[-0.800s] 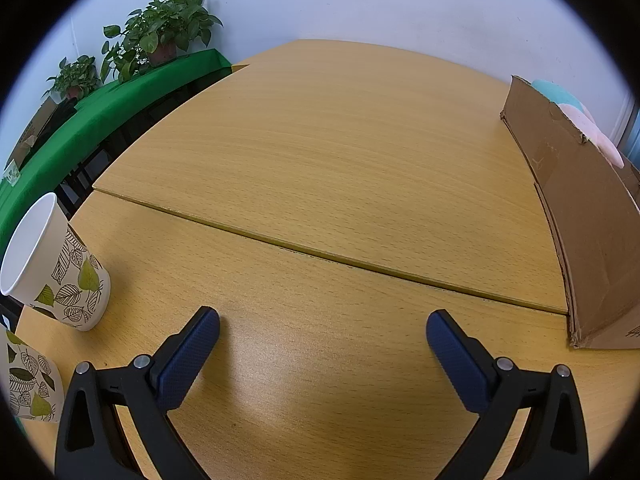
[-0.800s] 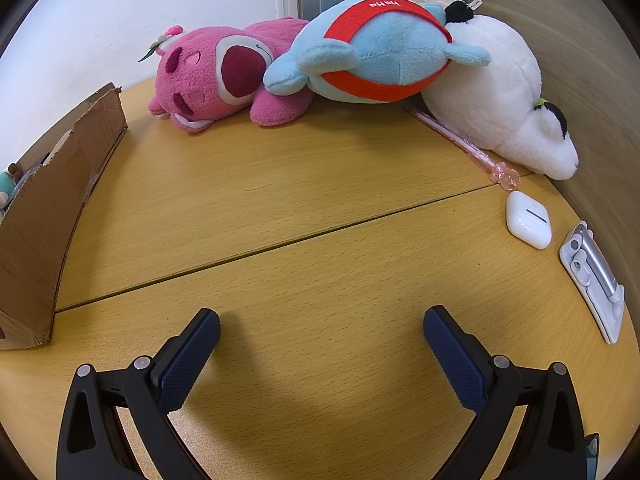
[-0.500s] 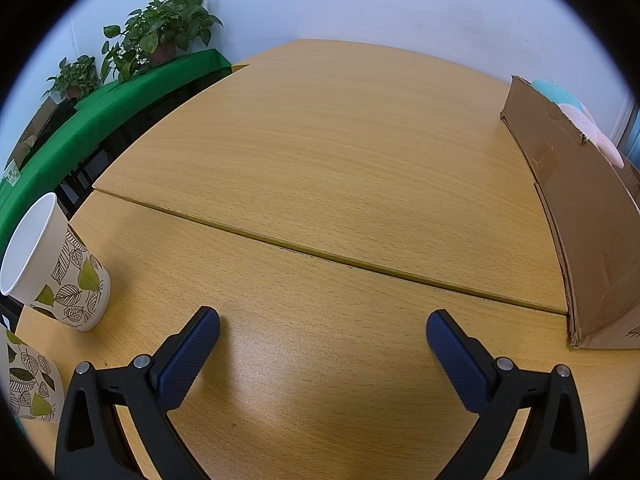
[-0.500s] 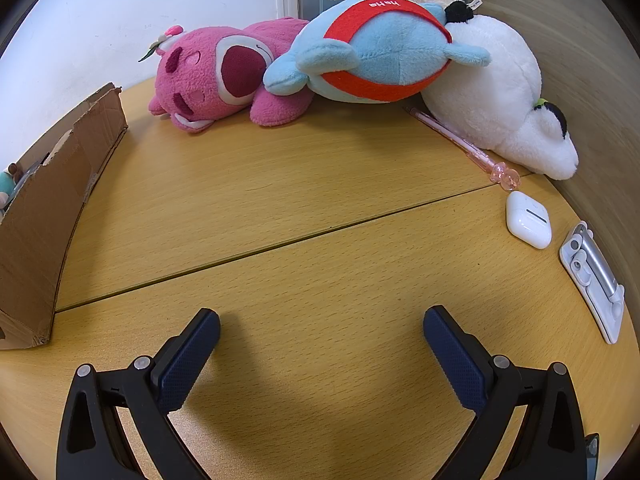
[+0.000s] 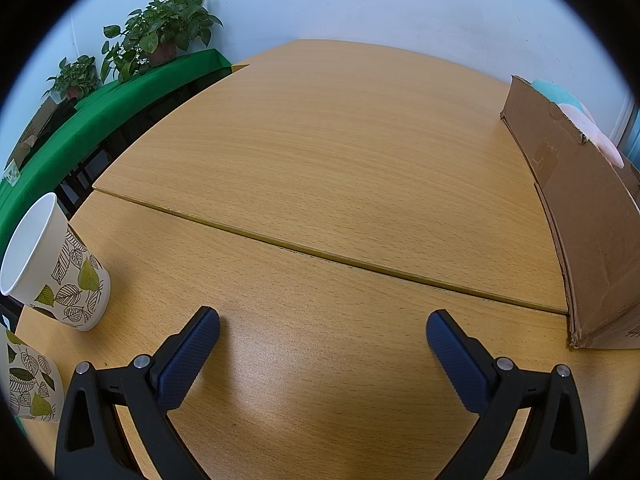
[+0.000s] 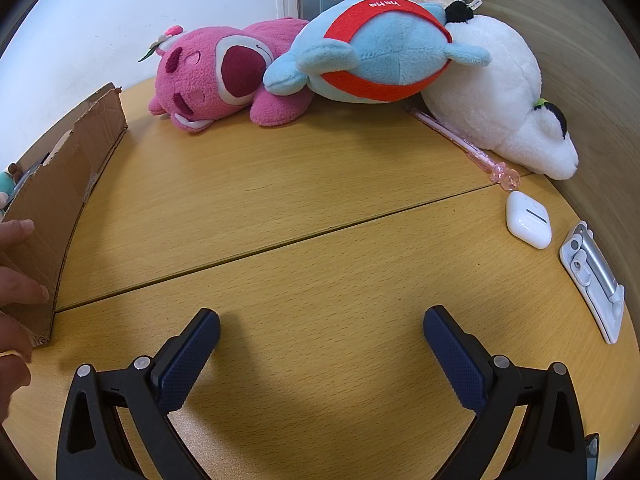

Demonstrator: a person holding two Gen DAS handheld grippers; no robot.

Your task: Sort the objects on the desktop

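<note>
Two hand-held grippers, left (image 5: 322, 330) and right (image 6: 321, 328), spread wide over bare surface (image 5: 340, 184), gripping nothing. Paper cup (image 5: 56, 268) far left; cardboard box (image 5: 588, 232) between; earbud case (image 6: 528, 219), pink pen (image 6: 464, 144) and plush toys (image 6: 372, 48) far right.

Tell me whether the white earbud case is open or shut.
Shut. The earbud case lies flat on the table beside the pink pen, its lid down, with only a thin dark line visible on its top.
</note>
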